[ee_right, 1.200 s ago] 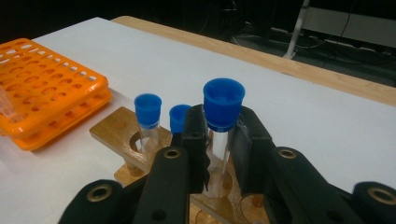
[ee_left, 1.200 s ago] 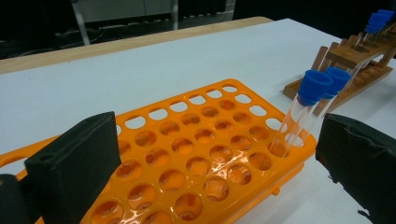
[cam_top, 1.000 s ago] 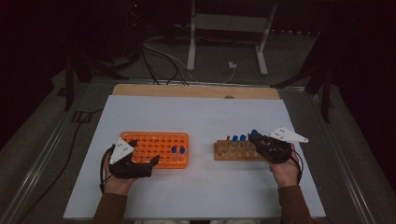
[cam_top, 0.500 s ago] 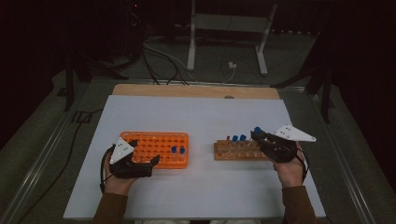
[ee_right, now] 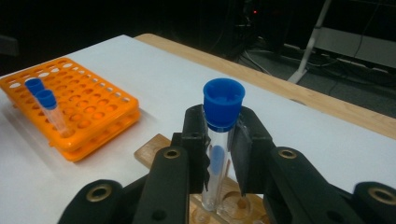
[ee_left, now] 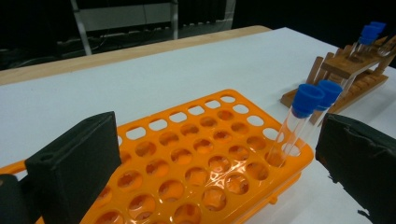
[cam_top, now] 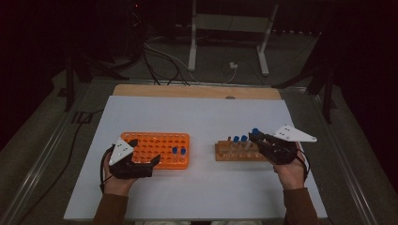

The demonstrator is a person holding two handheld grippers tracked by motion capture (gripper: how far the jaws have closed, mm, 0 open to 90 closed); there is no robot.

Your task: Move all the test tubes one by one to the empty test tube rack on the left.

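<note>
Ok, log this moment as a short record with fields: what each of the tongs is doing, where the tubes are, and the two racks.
right tongs: shut on a blue-capped tube, above the wooden rack
left tongs: open, straddling the orange rack, gripping nothing
orange rack tubes: two, blue caps, at its end nearest the wooden rack
wooden rack tubes: two blue caps visible
surface: white table

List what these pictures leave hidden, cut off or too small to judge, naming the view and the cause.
1. Held tube: in the right gripper view, the right gripper and bottom edge hide its foot.
2. Wooden rack: in the high view, too small to count its holes.
3. Orange rack: in the left gripper view, the near end is hidden behind the left gripper jaws.
</note>
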